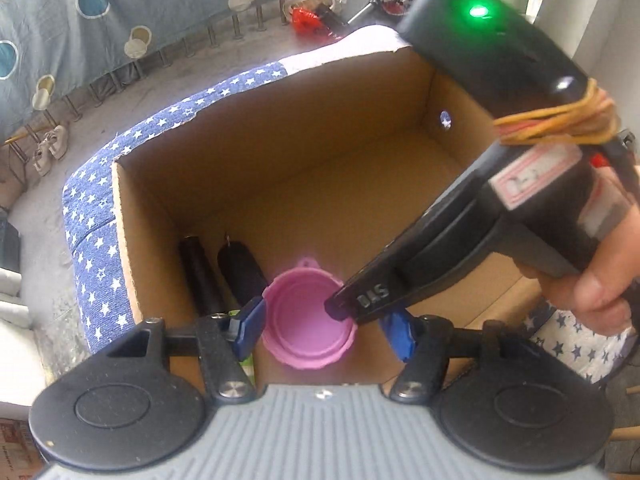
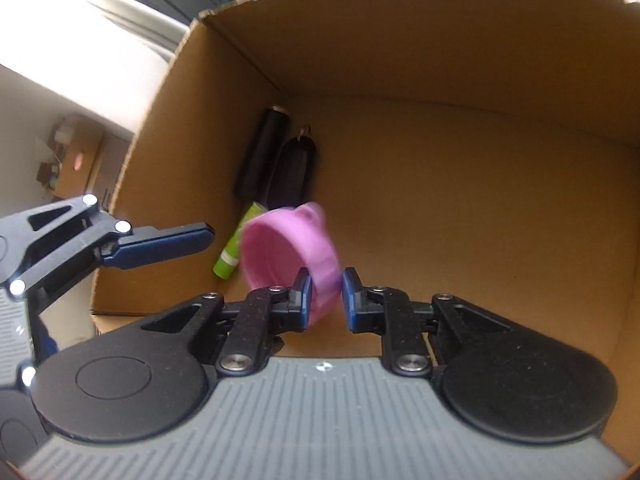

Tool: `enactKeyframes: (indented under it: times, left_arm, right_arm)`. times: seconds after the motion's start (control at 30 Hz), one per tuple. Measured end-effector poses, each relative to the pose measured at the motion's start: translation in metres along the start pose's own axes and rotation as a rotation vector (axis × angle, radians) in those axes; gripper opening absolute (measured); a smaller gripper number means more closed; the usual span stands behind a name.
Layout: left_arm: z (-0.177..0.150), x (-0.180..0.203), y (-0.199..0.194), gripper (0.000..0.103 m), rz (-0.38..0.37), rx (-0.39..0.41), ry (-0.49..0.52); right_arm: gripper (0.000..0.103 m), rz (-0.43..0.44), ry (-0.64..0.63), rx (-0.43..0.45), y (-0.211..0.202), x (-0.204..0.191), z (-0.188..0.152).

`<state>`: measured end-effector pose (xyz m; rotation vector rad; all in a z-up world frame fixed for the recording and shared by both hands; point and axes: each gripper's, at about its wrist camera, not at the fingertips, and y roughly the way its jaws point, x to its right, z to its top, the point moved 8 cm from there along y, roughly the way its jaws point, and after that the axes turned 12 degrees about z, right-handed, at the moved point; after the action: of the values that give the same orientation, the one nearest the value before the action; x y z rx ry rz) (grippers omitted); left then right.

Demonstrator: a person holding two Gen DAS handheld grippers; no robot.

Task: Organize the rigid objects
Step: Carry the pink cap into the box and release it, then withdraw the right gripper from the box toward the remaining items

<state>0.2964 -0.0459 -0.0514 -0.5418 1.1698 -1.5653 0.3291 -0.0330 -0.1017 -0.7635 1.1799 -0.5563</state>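
Observation:
A pink plastic cup (image 2: 288, 252) is tilted on its side inside an open cardboard box (image 2: 460, 200). My right gripper (image 2: 326, 298) is shut on the cup's rim and holds it low in the box. In the left wrist view the pink cup (image 1: 308, 332) sits between the blue fingers of my left gripper (image 1: 324, 330), which is open and does not touch it; the right gripper's tip (image 1: 348, 304) reaches into the cup. Two black cylinders (image 2: 266, 152) and a green tube (image 2: 236, 248) lie in the box's left corner.
The box's far wall (image 1: 280, 120) and floor are bare brown cardboard. A blue star-patterned cloth (image 1: 96, 240) drapes the box's left outer edge. Behind are a grey patterned curtain (image 1: 80, 8), shoes (image 1: 50, 152) on the floor and red clutter (image 1: 308, 20).

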Motion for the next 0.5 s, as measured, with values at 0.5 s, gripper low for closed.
enactKeyframes:
  times: [0.5]
  left_arm:
    - [-0.009,-0.016,-0.073,0.084,-0.022,0.157,-0.124]
  right_arm:
    - [0.041,0.103,0.021,0.152,-0.041,-0.011,-0.008]
